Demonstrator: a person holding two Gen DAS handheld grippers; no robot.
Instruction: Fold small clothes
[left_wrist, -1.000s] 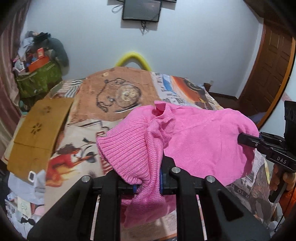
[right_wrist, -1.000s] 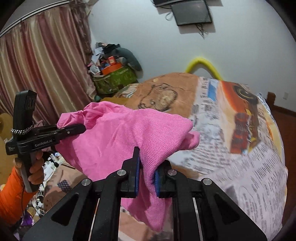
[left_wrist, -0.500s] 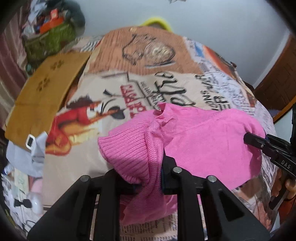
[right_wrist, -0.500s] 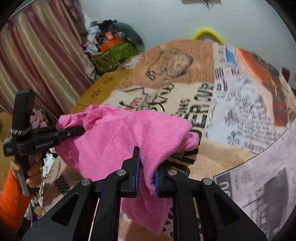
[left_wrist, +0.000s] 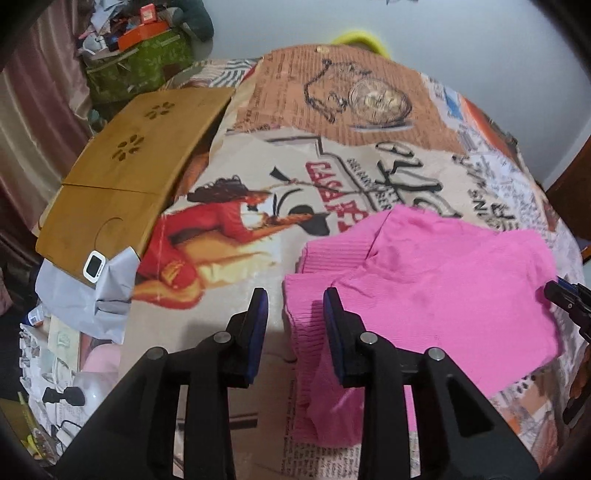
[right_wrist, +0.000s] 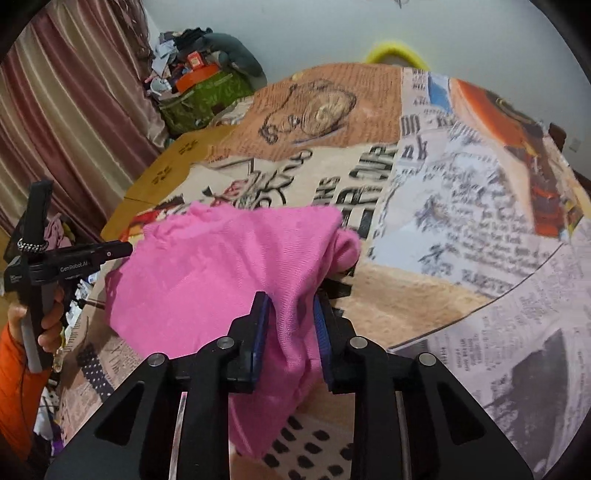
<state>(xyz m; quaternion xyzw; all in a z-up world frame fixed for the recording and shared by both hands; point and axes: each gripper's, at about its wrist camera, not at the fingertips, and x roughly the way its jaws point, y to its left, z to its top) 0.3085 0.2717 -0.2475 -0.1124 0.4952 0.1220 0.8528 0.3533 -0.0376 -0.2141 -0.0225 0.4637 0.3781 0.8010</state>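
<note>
We see the bed (left_wrist: 258, 229) under a printed cover, its near edge cut off by our black tools. The pink sweater (left_wrist: 436, 280) lies spread on it, its lower hem hidden behind the left gripper (left_wrist: 295, 306), which tilts steeply down; its fingers are opening, the ribbed edge lying loose between them, untouched by the left pad. The right gripper (right_wrist: 290, 314) also points down, fingers opening, a fold draped between them; whether the pads touch it we cannot tell.
</note>
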